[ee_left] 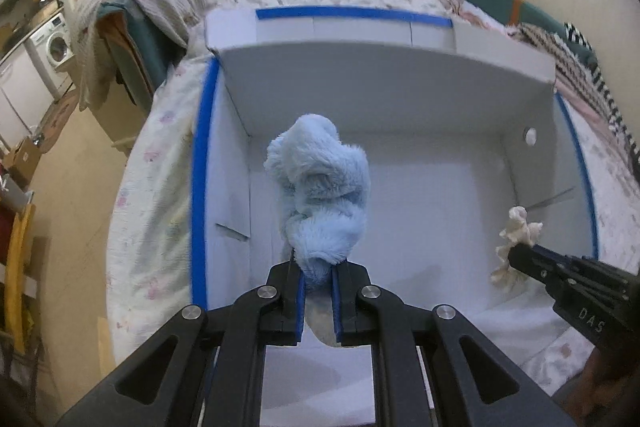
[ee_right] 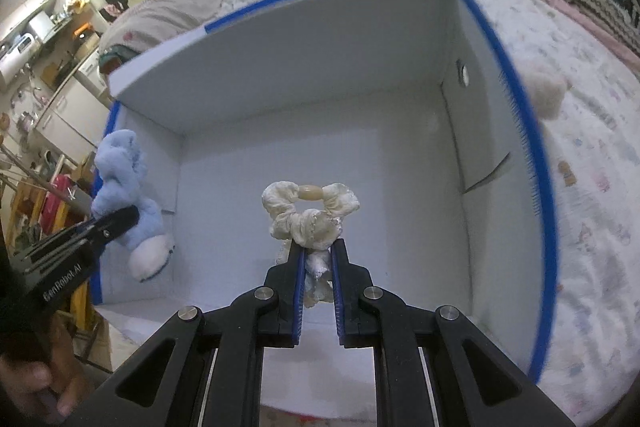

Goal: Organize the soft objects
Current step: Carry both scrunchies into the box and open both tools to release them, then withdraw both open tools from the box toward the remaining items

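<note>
Pale blue plush, a fluffy stuffed toy (ee_left: pixel 320 187), hangs from my left gripper (ee_left: pixel 318 281), whose jaws are clamped on its lower end, holding it above the floor of the open white cardboard box with blue-taped rims (ee_left: pixel 400 83). Only my right wrist view shows the toy's white foot and a fuzzy beige soft lump (ee_right: pixel 546 95) lying on the floral bedsheet (ee_right: pixel 592 187) just outside the box's right wall. There my right gripper (ee_right: pixel 318 259) is squeezed onto a cream ruffled fabric scrunchie with a tan bead (ee_right: pixel 310 211), also held over the box interior. The box floor that I can see is bare. The left view alone shows a washing machine (ee_left: pixel 58 45) across the room.
</note>
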Demonstrator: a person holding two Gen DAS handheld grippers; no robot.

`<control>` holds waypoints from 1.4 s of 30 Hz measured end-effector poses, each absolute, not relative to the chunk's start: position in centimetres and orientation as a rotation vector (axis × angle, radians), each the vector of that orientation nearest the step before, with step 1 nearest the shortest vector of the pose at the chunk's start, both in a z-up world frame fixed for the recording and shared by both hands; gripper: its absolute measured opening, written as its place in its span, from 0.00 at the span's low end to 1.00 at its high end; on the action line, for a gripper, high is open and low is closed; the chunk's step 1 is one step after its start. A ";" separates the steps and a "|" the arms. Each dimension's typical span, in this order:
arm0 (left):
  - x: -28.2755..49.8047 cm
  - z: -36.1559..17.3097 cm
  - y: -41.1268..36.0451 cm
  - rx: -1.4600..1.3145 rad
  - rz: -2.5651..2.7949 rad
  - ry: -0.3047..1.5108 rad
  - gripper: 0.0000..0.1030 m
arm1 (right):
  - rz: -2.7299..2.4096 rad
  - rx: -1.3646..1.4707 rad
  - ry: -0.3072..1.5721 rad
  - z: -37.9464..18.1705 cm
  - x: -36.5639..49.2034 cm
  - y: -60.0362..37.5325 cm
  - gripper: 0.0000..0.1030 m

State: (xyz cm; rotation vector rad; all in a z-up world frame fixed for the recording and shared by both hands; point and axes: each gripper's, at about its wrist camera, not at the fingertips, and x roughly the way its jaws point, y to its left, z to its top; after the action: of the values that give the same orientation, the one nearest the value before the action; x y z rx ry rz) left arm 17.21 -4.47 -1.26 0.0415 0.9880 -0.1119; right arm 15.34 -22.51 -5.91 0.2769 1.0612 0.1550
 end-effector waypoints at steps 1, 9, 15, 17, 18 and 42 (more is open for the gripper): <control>17.3 -1.9 -4.7 0.052 -0.114 0.996 0.09 | 0.157 0.280 1.072 -6.2 15.6 -22.4 0.14; 18.0 -5.0 -5.4 0.098 -0.110 1.042 0.11 | 0.169 0.248 1.148 -7.9 16.3 -21.6 0.14; 18.7 -6.3 -5.3 0.067 -0.100 1.089 0.11 | 0.160 0.246 1.183 -8.8 16.5 -21.5 0.14; 18.7 -6.4 -5.4 0.076 -0.099 1.094 0.11 | 0.160 0.247 1.184 -8.8 16.4 -21.5 0.14; 18.7 -6.4 -5.6 0.081 -0.098 1.094 0.11 | 0.159 0.249 1.184 -8.8 16.4 -21.5 0.14; 17.3 -4.2 -6.9 0.135 -0.119 1.008 0.66 | 0.128 0.285 1.028 -5.4 16.3 -22.3 0.93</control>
State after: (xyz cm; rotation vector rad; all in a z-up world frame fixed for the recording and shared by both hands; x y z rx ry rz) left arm 17.31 -6.91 -4.24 0.1350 1.0076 -0.1185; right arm 16.32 -22.34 -5.43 0.2848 1.0284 0.1283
